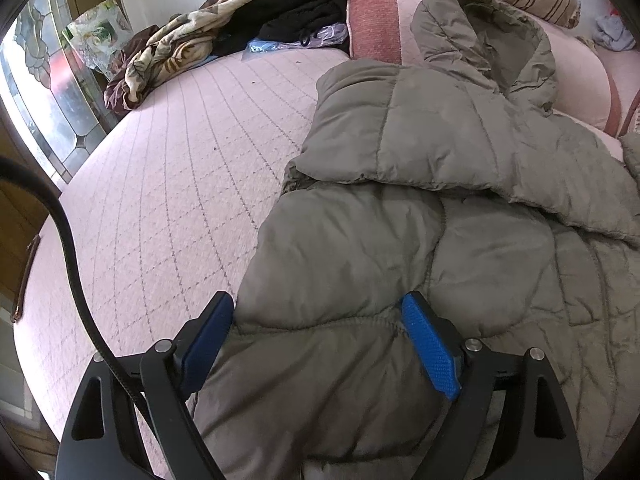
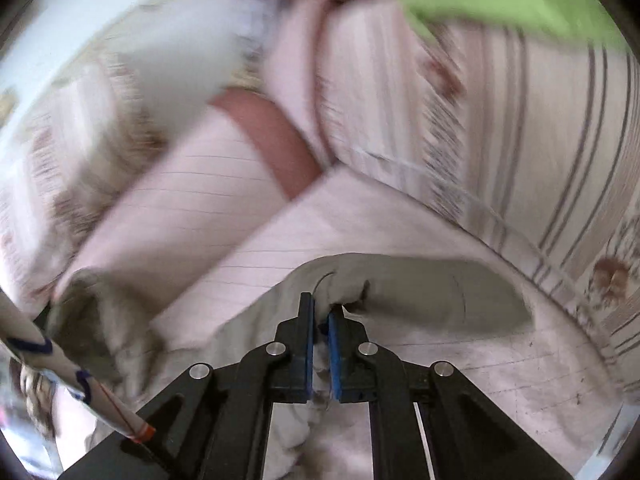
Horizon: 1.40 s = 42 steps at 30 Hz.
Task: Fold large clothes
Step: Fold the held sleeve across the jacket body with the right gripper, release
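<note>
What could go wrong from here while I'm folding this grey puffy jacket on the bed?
The right tool pinches only a thin edge of the jacket, and that view is motion-blurred, so the slick fabric may slip out mid-swing. The left tool sits open around the bulky hem of the jacket, not clamped, so that side may drag or bunch. The folded-over sleeve lies loosely on top and could flop open.
</note>
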Available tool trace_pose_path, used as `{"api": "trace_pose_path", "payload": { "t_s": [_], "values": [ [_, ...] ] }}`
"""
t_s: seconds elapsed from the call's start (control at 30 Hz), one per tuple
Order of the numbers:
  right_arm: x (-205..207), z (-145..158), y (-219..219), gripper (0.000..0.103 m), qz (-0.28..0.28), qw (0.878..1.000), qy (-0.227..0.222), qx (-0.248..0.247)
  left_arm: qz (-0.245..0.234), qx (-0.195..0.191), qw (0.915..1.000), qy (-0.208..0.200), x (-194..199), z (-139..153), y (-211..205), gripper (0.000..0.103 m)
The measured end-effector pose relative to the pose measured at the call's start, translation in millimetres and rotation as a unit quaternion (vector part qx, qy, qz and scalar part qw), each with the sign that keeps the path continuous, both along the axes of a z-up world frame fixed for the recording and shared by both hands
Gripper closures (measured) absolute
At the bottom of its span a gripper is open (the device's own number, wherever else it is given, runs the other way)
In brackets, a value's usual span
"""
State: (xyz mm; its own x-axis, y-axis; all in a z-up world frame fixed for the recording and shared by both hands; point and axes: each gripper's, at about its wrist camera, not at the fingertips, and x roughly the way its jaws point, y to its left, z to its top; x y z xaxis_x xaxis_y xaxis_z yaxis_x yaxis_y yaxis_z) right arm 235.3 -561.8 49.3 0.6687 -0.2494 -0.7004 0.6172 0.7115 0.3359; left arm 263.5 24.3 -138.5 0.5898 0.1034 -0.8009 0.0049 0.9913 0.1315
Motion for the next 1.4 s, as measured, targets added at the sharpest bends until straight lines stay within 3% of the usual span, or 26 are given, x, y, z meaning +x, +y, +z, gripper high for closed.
{"api": "trace_pose_path", "payload": {
  "t_s": [0.17,0.27,0.4,0.63,0.7,0.77,0.8,0.87,1.0,1.1,1.2,1.3,1.4],
  "values": [
    [3.1,46.2,116.6,0.096,0.129,0.991,-0.018,-0.038,-0.014,-0.047,0.9988,-0.008,-10.0,17.1,9.9,0.018],
    [18.6,38.3,181.4,0.096,0.202,0.979,-0.007,-0.039,-0.019,-0.09,0.9955,-0.024,-17.2,32.4,21.9,0.018],
    [39.2,-8.1,273.9,0.097,0.294,0.953,0.052,-0.057,-0.009,-0.087,0.9949,-0.051,-24.1,46.4,32.3,0.018],
    [63.4,-105.6,353.1,0.095,0.358,0.918,0.149,-0.085,0.019,-0.106,0.9928,-0.052,-20.4,53.2,55.7,0.018],
    [55.3,-120.6,362.5,0.082,0.374,0.909,0.167,-0.084,0.025,-0.119,0.9914,-0.047,-17.4,53.9,62.0,0.018],
    [41.0,-125.9,368.8,0.056,0.383,0.904,0.169,-0.087,0.028,-0.128,0.9902,-0.046,-16.6,55.4,65.6,0.018],
    [32.4,-125.2,368.6,0.053,0.386,0.903,0.166,-0.092,0.029,-0.131,0.9898,-0.046,-16.0,56.4,66.9,0.018],
    [15.0,-123.1,360.3,0.052,0.386,0.904,0.159,-0.088,0.03,-0.136,0.9892,-0.045,-15.5,57.4,69.0,0.018],
    [-7.6,-107.3,324.7,0.052,0.352,0.926,0.13,-0.046,0.035,-0.141,0.9886,-0.039,-14.0,56.5,71.5,0.018],
    [-18.4,-88.5,283.2,0.052,0.278,0.956,0.084,-0.031,0.038,-0.153,0.987,-0.033,-12.1,54.9,75.1,0.018],
    [-19.6,-83.2,236.0,0.062,0.169,0.983,0.067,-0.022,0.044,-0.161,0.9856,-0.028,-9.9,53.3,78.6,0.018],
    [-7.6,-94.8,200.2,0.071,0.085,0.993,0.085,-0.021,0.047,-0.164,0.985,-0.026,-7.9,52.0,79.9,0.018],
    [10.6,-116.9,174.5,0.075,0.057,0.993,0.099,0.036,0.049,-0.164,0.9849,-0.025,-7.0,51.4,80.3,0.018]
  ]
}}
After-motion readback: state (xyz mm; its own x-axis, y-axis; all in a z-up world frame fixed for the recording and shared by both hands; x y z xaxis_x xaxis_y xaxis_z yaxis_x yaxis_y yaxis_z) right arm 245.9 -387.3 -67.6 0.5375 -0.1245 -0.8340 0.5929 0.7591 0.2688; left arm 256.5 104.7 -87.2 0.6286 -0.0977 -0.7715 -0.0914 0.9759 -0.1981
